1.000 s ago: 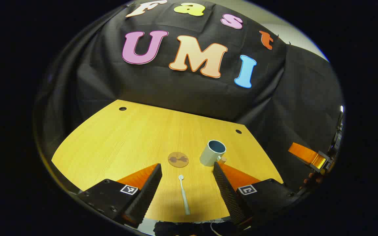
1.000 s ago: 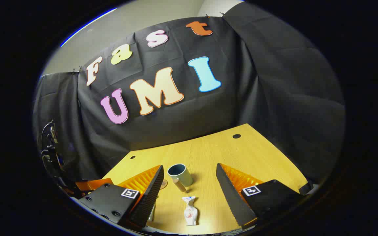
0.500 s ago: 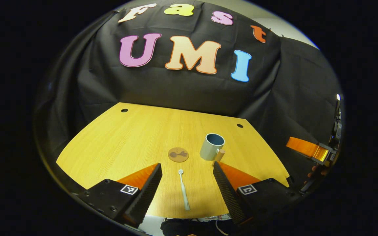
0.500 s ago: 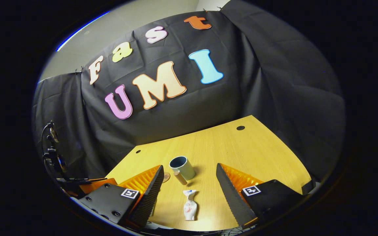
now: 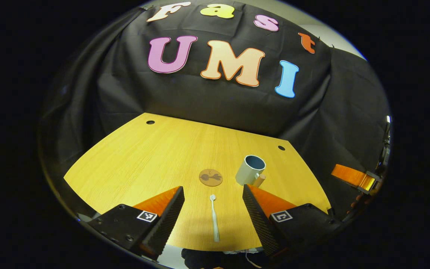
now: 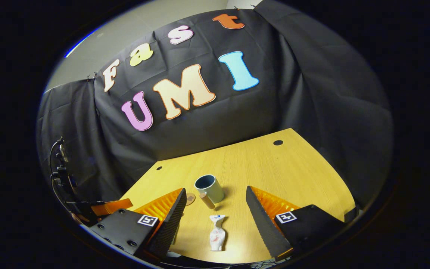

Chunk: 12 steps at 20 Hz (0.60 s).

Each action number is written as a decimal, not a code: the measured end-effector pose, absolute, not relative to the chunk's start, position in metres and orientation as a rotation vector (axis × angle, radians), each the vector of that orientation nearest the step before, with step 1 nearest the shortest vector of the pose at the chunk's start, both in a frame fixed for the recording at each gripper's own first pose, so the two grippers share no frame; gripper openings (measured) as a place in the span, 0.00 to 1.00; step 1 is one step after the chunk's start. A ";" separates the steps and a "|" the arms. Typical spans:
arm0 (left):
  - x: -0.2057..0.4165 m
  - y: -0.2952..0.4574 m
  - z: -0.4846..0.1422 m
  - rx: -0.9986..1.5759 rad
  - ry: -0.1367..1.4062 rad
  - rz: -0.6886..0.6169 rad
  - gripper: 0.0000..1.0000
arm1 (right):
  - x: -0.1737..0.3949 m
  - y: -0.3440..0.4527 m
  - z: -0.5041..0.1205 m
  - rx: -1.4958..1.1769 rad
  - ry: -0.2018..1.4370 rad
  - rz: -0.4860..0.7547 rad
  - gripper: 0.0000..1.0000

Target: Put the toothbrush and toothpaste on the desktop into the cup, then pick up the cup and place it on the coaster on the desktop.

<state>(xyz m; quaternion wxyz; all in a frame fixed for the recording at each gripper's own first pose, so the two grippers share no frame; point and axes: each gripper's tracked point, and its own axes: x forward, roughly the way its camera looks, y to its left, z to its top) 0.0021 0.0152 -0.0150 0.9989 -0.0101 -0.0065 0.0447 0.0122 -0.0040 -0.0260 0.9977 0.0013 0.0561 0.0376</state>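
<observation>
Risk points, pre-grasp: both hand-held grippers wide, nothing held.

Left hand-held gripper (image 5: 213,200) straddles toothbrush (image 5: 214,218) flat on worktop (image 5: 144,157); thin item, pinch may slip. Right hand-held gripper (image 6: 215,203) straddles toothpaste (image 6: 217,237); soft tube may buckle. Farther: cup (image 5: 250,170) upright, beside coaster (image 5: 210,177); off-centre insertion could tip it.

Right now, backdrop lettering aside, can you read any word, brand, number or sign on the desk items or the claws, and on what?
No text can be quoted.
toothpaste: coloured print, too small and blurred to read.
coaster: a dark figure, no words.
cup and toothbrush: no text visible.
left claw and right claw: square coded markers, patterns rather than letters.
</observation>
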 end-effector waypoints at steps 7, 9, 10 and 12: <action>0.020 0.041 -0.021 -0.011 0.050 0.061 0.94 | 0.028 0.015 -0.051 -0.038 0.197 0.039 0.98; 0.025 0.050 -0.022 -0.017 0.060 0.060 0.94 | 0.036 0.021 -0.064 -0.062 0.230 0.036 0.98; 0.026 0.056 -0.021 -0.015 0.066 0.064 0.94 | 0.039 0.024 -0.069 -0.073 0.245 0.037 0.98; 0.030 0.070 -0.020 0.001 0.071 0.082 0.94 | 0.050 0.027 -0.082 -0.102 0.282 0.034 0.94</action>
